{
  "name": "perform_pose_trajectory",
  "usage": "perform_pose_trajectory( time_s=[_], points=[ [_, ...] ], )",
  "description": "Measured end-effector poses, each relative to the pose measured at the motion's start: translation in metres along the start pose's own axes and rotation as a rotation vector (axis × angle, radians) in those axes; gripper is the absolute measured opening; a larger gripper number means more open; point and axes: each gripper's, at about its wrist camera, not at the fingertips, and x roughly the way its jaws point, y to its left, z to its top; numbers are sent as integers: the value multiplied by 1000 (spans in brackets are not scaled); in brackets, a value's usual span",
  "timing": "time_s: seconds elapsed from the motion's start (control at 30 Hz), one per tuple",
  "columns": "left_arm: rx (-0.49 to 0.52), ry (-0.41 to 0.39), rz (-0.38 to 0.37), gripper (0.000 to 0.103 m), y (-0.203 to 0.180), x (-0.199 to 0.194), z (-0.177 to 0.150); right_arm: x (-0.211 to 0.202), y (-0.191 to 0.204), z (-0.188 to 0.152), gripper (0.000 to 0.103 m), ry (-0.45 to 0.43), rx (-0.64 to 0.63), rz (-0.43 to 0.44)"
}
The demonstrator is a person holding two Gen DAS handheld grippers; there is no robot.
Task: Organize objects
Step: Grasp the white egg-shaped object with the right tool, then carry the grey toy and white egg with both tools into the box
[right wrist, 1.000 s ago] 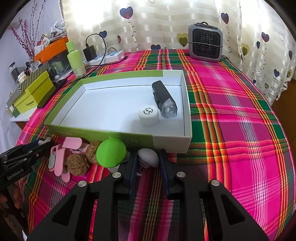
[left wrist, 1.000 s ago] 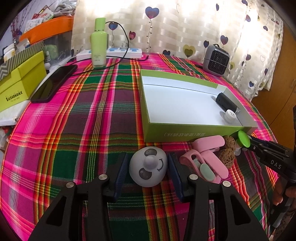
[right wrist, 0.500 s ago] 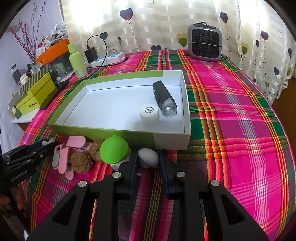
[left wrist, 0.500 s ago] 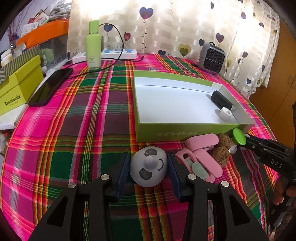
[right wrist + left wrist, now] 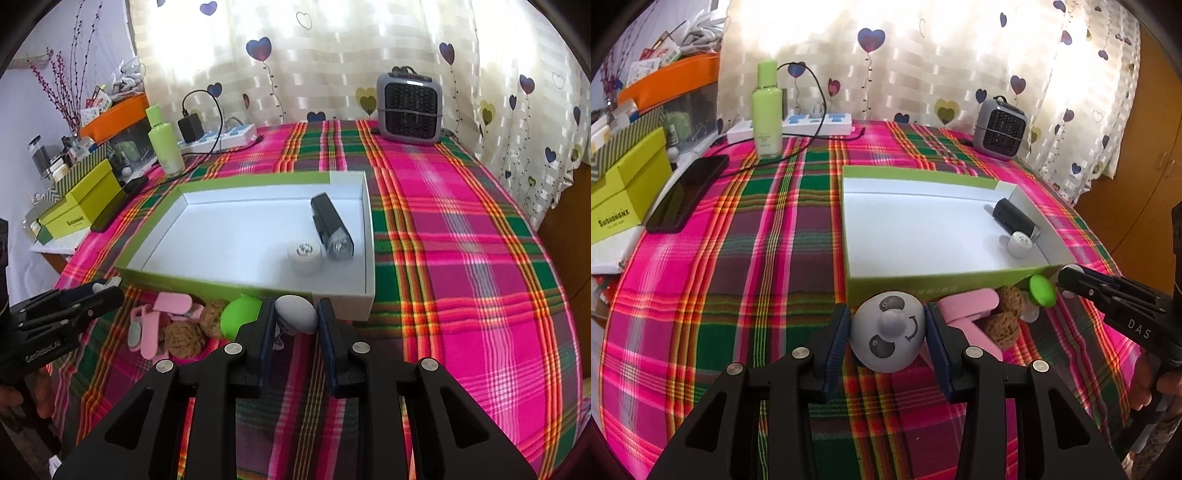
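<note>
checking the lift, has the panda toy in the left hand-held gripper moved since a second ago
Yes. In the left wrist view the panda toy, clamped in the left hand-held gripper, now overlaps the near wall of the green box; a second ago it sat clear of it, so it has moved toward the box.

1. My left gripper (image 5: pixel 888 334) lifts the grey panda-face toy (image 5: pixel 886 336) off the plaid cloth (image 5: pixel 757 258) — it now overlaps the green box (image 5: pixel 923 284)'s near wall, where a second ago it sat lower, clear of it.
2. The pink clip (image 5: pixel 967 314) is now partly hidden behind my left gripper's right-hand finger.
3. In the right wrist view, the small grey-white piece (image 5: pixel 295 314) in my right gripper (image 5: pixel 295 319) rises to the box's front edge.
</note>
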Motion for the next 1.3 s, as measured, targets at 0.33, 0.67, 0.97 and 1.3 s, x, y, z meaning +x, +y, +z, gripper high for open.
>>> perform_pose_trajectory(
  time_s=[0.33,0.67,0.97,1.3],
  points=[
    [12,-23,-24,39,-6,4,29,3,7,25,24,-22,-26,24],
    [29,-10,-25,39,-9,28,57,26,15,50,24,0,-65,44],
    [39,17,-28,39,-13,61,82,63,17,76,24,40,-94,47],
    [43,64,-21,39,-13,92,98,97,17,90,24,102,-116,53]
  ],
)
